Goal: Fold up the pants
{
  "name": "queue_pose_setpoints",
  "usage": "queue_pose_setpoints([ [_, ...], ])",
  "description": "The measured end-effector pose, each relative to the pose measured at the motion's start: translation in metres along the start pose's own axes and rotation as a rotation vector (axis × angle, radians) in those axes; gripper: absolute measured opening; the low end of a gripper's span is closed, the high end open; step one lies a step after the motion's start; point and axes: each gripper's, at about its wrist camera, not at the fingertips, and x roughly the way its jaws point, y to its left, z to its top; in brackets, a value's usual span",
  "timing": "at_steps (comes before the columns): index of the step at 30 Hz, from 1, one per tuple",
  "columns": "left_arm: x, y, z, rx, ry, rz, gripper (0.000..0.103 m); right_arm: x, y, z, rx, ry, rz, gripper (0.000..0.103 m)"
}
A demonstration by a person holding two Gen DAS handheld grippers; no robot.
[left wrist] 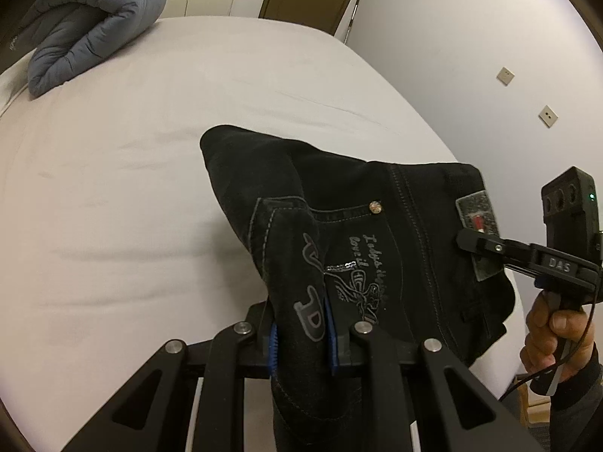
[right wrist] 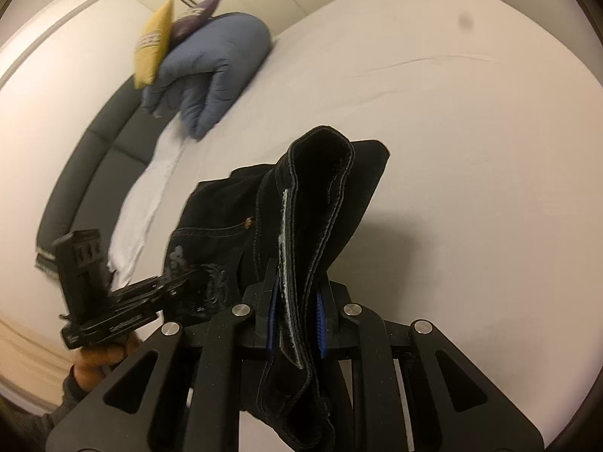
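Black jeans with grey stitching and pocket embroidery hang lifted above the white bed. My left gripper is shut on a bunched fold at the pocket end; blue pads press the cloth from both sides. At the right edge of the left wrist view, my right gripper pinches the waistband by the grey patch, held by a hand. In the right wrist view my right gripper is shut on the doubled waistband, and the jeans stretch left to my left gripper.
A rolled blue-grey duvet lies at the bed's far corner, with a yellow cushion and a purple cushion behind it. A dark headboard curves along the left. A white wall with sockets borders the bed's right side.
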Motion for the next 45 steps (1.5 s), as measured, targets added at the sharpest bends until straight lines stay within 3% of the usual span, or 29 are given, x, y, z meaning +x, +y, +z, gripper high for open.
queue_pose_setpoints([
  [4,0.043,0.021,0.004,-0.032,0.051,-0.007,0.021,0.040,-0.043,0.013,0.066,0.046,-0.006,0.015],
  [6,0.067,0.023,0.000,-0.042,0.074,-0.005,0.029,0.060,-0.066,0.011,0.099,0.075,-0.025,0.016],
  [8,0.076,0.028,-0.003,-0.056,0.070,-0.011,0.038,0.074,-0.095,0.007,0.172,0.088,-0.013,0.026],
  [12,0.082,0.041,-0.013,-0.093,0.040,0.003,0.066,0.068,-0.119,-0.011,0.189,0.015,0.113,0.028],
  [15,0.077,0.052,-0.009,-0.105,0.020,-0.002,0.070,0.053,-0.122,-0.021,0.180,-0.014,0.091,0.030],
  [17,0.062,0.047,-0.010,-0.079,-0.011,0.044,0.071,0.036,-0.117,-0.028,0.185,-0.043,0.034,0.045],
  [19,0.033,0.039,-0.013,-0.045,-0.106,0.088,0.078,0.011,-0.101,-0.037,0.141,-0.108,-0.066,0.050],
  [21,-0.008,0.027,-0.017,-0.010,-0.258,0.177,0.103,-0.018,-0.077,-0.047,0.066,-0.187,-0.153,0.052],
  [24,-0.071,0.010,-0.028,0.066,-0.505,0.318,0.103,-0.087,-0.029,-0.070,-0.060,-0.375,-0.266,0.063],
  [26,-0.113,-0.011,-0.039,0.126,-0.638,0.455,0.103,-0.122,0.003,-0.079,-0.132,-0.492,-0.311,0.079],
  [30,-0.190,-0.034,-0.059,0.124,-0.804,0.615,0.103,-0.192,0.067,-0.104,-0.268,-0.768,-0.438,0.097],
  [33,-0.254,-0.047,-0.085,0.112,-0.937,0.576,0.103,-0.239,0.118,-0.125,-0.358,-0.971,-0.561,0.103],
  [35,-0.286,-0.050,-0.098,0.075,-1.002,0.567,0.103,-0.267,0.150,-0.138,-0.391,-1.049,-0.599,0.103],
  [36,-0.296,-0.052,-0.100,0.059,-0.998,0.592,0.103,-0.276,0.164,-0.141,-0.396,-1.067,-0.603,0.103],
  [38,-0.312,-0.058,-0.095,0.076,-0.881,0.685,0.103,-0.307,0.187,-0.155,-0.407,-1.123,-0.581,0.103],
  [41,-0.329,-0.064,-0.097,0.114,-0.850,0.663,0.103,-0.343,0.215,-0.177,-0.425,-1.206,-0.527,0.103],
  [43,-0.338,-0.060,-0.101,0.077,-0.796,0.667,0.103,-0.360,0.226,-0.186,-0.436,-1.196,-0.491,0.103],
  [45,-0.337,-0.057,-0.108,0.025,-0.737,0.640,0.103,-0.367,0.232,-0.191,-0.421,-1.116,-0.462,0.103],
])
